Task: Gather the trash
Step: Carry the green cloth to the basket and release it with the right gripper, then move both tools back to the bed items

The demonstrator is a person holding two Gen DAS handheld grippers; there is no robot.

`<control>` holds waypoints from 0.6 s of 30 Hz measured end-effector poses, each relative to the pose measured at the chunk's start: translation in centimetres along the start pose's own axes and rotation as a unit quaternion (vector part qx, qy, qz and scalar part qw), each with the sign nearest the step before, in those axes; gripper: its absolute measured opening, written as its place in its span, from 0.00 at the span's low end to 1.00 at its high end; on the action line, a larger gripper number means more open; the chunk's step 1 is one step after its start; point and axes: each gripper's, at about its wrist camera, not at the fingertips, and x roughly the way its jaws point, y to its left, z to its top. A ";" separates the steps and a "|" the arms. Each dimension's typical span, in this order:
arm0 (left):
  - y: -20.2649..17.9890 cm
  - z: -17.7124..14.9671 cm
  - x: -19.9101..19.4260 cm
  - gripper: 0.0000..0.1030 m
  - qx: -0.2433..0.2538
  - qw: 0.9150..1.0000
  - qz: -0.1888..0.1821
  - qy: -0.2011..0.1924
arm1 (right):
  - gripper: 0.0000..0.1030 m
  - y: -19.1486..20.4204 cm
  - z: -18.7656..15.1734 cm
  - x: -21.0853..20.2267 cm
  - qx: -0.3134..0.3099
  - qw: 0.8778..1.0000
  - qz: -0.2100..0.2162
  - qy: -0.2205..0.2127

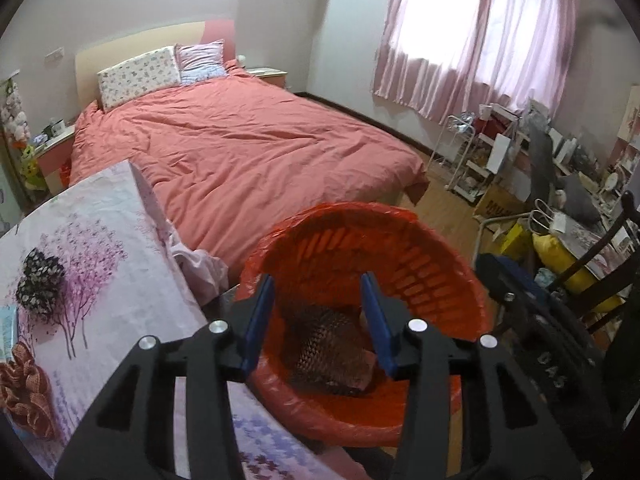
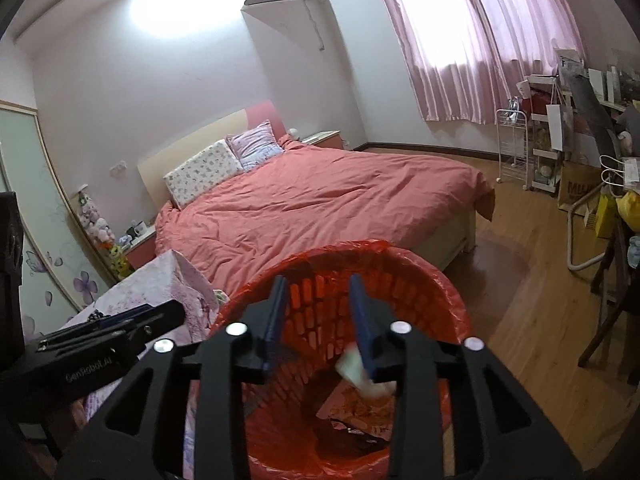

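Beside the bed (image 1: 256, 148), we hold both grippers, left (image 1: 318, 320) and right (image 2: 318, 320), jaws released and empty, over the bin (image 1: 440, 264) where light, crushable brown packing paper (image 1: 328, 352) and a white scrap (image 2: 360, 372) sit, best pinched at loose edges.

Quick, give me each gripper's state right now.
Left gripper: open, holding nothing, above the orange bin.
Right gripper: open, holding nothing; a blurred white scrap shows by its right finger.
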 end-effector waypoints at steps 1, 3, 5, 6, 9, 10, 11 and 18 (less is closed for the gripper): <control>0.4 -0.1 -0.2 0.47 -0.003 1.000 0.004 0.000 | 0.43 0.1 -0.1 -0.1 -0.001 1.000 -0.004 -0.001; 1.4 -0.6 -0.4 0.51 -0.008 1.000 0.020 0.000 | 0.50 0.2 -0.1 -0.5 -0.002 1.000 -0.010 -0.004; 2.5 -1.2 -0.9 0.56 -0.008 0.999 0.042 -0.002 | 0.57 0.6 0.0 -0.9 -0.007 1.000 -0.017 -0.010; 2.9 -1.5 -1.2 0.59 -0.008 0.999 0.050 -0.002 | 0.61 0.5 0.3 -0.7 -0.009 1.000 -0.019 -0.012; 4.6 -2.4 -2.6 0.66 -0.011 0.997 0.080 -0.010 | 0.68 1.5 0.5 -1.0 -0.022 0.999 -0.024 -0.021; 5.3 -2.9 -3.2 0.69 -0.013 0.996 0.089 -0.013 | 0.69 1.9 0.6 -1.2 -0.027 0.999 -0.025 -0.023; 5.8 -3.1 -3.6 0.71 -0.017 0.995 0.096 -0.015 | 0.70 2.6 0.6 -1.5 -0.034 0.999 -0.023 -0.025; 11.3 -5.8 -7.9 0.77 -0.038 0.990 0.133 -0.026 | 0.73 6.1 0.3 -2.0 -0.079 0.997 -0.004 -0.021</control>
